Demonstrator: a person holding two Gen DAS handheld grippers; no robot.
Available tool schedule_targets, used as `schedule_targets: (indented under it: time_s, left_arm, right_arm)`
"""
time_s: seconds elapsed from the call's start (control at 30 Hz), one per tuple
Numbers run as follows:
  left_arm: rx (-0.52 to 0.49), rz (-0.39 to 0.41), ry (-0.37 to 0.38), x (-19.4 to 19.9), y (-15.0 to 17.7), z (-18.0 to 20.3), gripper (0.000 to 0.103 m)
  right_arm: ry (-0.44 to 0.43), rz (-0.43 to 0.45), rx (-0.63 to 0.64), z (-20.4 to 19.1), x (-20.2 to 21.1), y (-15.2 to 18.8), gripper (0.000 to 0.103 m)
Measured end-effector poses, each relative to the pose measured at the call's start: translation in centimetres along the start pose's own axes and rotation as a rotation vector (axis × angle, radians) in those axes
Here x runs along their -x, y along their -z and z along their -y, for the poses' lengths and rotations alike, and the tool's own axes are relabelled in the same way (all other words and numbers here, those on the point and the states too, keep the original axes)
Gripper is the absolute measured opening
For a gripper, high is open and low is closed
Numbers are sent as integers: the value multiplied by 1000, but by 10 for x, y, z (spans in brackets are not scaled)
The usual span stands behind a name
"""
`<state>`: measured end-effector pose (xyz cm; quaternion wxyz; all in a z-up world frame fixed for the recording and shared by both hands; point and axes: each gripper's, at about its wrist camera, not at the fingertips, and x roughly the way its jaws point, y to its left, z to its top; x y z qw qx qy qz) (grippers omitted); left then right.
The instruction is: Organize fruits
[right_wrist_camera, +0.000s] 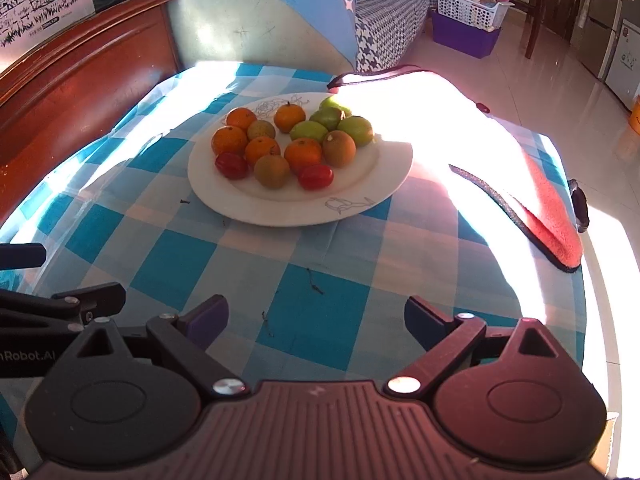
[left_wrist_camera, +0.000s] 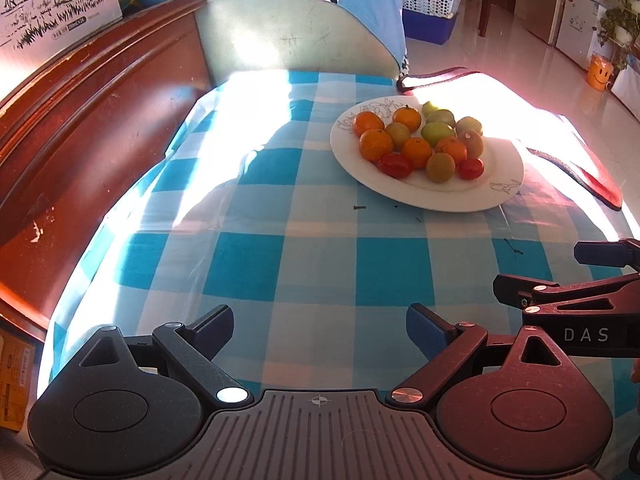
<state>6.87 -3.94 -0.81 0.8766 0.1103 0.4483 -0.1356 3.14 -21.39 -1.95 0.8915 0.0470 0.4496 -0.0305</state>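
Left gripper [left_wrist_camera: 320, 332]: jaws spread wide, nothing between the pads; hovers over the near edge of the table.
Right gripper [right_wrist_camera: 316, 322]: jaws spread wide, empty; hovers over the near edge, just beside the left gripper.
Table [right_wrist_camera: 304, 308]: covered by a blue-and-white check cloth; small dark specks lie on the cloth between the grippers and the plate.
Plate [right_wrist_camera: 384, 176]: white, with line drawings on the rim; sits toward the far edge, well apart from both grippers.
Fruits [right_wrist_camera: 304, 154]: all on the plate, packed close, many touching.
Oranges [right_wrist_camera: 229, 139]: several, mostly on the plate's left half.
Tomatoes [right_wrist_camera: 315, 176]: two red ones at the plate's near side.
Green fruits [right_wrist_camera: 309, 131]: grouped at the plate's far right.
Brown fruits [right_wrist_camera: 339, 148]: scattered among the oranges.
Mat [right_wrist_camera: 556, 216]: red with dark trim, along the table's right edge, just beside the plate.
Headboard [left_wrist_camera: 100, 92]: red-brown wood, along the table's left edge.
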Motion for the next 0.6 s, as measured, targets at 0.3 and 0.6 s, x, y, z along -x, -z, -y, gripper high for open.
schedule_targets:
  time_s: [0.3,0.6]
  left_arm:
    - [63,-16,-26,3,21,-17,94]
    - [125,-1,-63,2,26,-29,94]
  right_arm:
    - [-139,97,24,-7,4,30,95]
    - [-204,216,156,-29,2,55,98]
